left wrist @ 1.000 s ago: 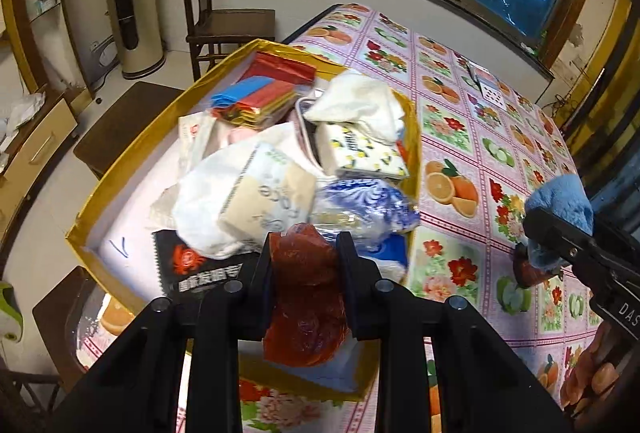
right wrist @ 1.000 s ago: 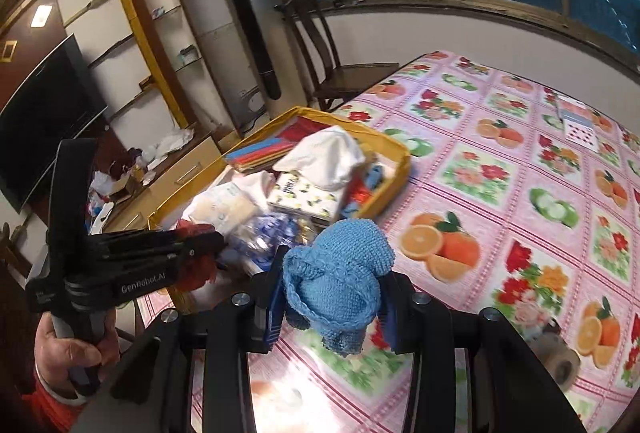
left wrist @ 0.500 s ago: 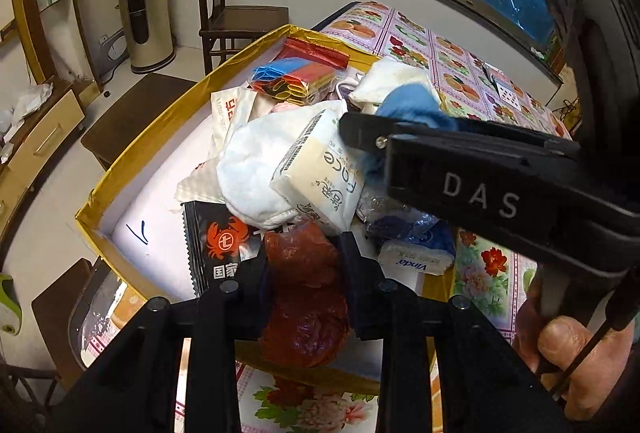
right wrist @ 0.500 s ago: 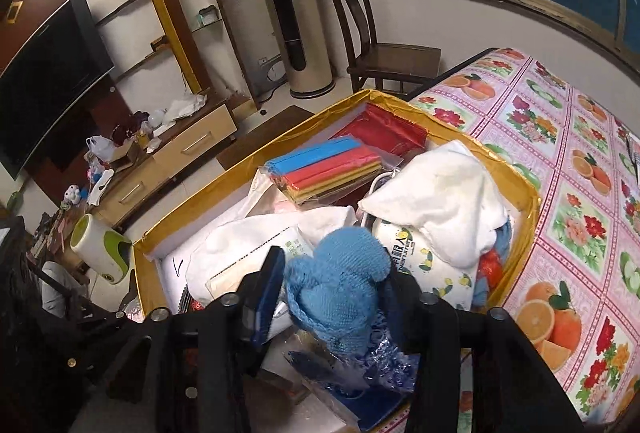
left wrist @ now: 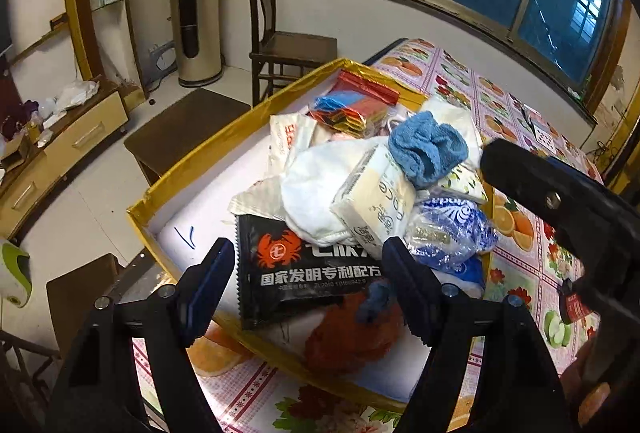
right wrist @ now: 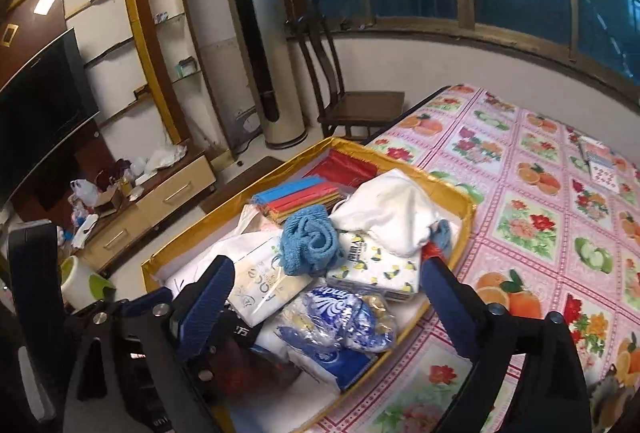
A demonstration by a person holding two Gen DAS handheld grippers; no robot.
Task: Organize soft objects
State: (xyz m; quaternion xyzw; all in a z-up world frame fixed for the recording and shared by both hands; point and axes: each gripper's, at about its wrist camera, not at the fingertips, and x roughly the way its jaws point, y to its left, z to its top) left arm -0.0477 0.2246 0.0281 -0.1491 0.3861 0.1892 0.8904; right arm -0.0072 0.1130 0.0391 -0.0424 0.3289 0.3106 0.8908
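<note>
A gold-rimmed box (left wrist: 208, 157) (right wrist: 466, 211) on the table holds a heap of soft things. The blue knit piece (left wrist: 426, 147) (right wrist: 308, 239) lies on top of the heap, free of both grippers. A red soft item (left wrist: 352, 337) rests at the box's near edge, just below my left gripper (left wrist: 306, 291), which stands open over a black packet (left wrist: 304, 265). My right gripper (right wrist: 324, 297) is open too, hovering above a blue-and-white tissue pack (right wrist: 340, 317). White cloth (right wrist: 392, 213), a cream tissue pack (left wrist: 376, 201) and coloured cloths (right wrist: 300, 195) fill the box.
The floral tablecloth (right wrist: 540, 217) spreads to the right of the box. A wooden chair (left wrist: 288, 49) and a tall fan unit (right wrist: 260, 45) stand beyond the table. A low stool (left wrist: 184, 125) sits on the floor to the left. A hand (left wrist: 592, 389) holds the right gripper.
Both grippers have opened. The blue knit piece dropped from the right gripper onto the heap, and the red item fell from the left gripper at the box's near edge. Both grippers pulled back.
</note>
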